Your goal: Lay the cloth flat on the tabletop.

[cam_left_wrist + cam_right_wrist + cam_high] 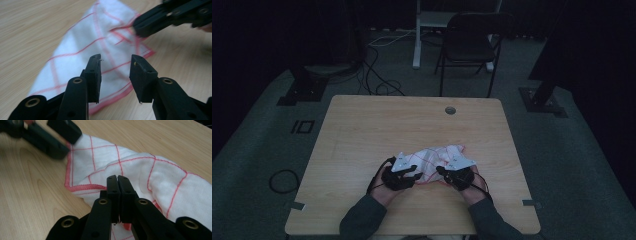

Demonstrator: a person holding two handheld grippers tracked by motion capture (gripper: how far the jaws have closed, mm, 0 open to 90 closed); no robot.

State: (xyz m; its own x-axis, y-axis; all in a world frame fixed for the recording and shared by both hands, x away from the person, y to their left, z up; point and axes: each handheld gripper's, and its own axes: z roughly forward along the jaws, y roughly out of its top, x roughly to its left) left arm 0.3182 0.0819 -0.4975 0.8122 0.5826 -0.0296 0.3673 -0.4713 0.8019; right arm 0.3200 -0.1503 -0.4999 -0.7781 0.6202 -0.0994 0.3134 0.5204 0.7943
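A white cloth (432, 156) with a red grid and red hem lies crumpled on the wooden table (362, 125), near the front edge. My left gripper (414, 175) hovers at the cloth's left end, jaws open (115, 62) with the cloth (82, 50) lying below and beyond them, untouched. My right gripper (440, 170) is at the cloth's right part, jaws pressed together (117, 178) with a bit of red hem pinched low between them. In the left gripper view the right gripper (136, 26) grips a raised fold. The left gripper (71, 142) stands open at the cloth's (140, 175) far corner.
A round cable hole (450, 110) sits near the table's far edge. Beyond the table stand a dark folding chair (469, 42) and a white desk leg (416, 45). Cables (282, 180) lie on the grey floor at the left. Bare tabletop stretches behind and beside the cloth.
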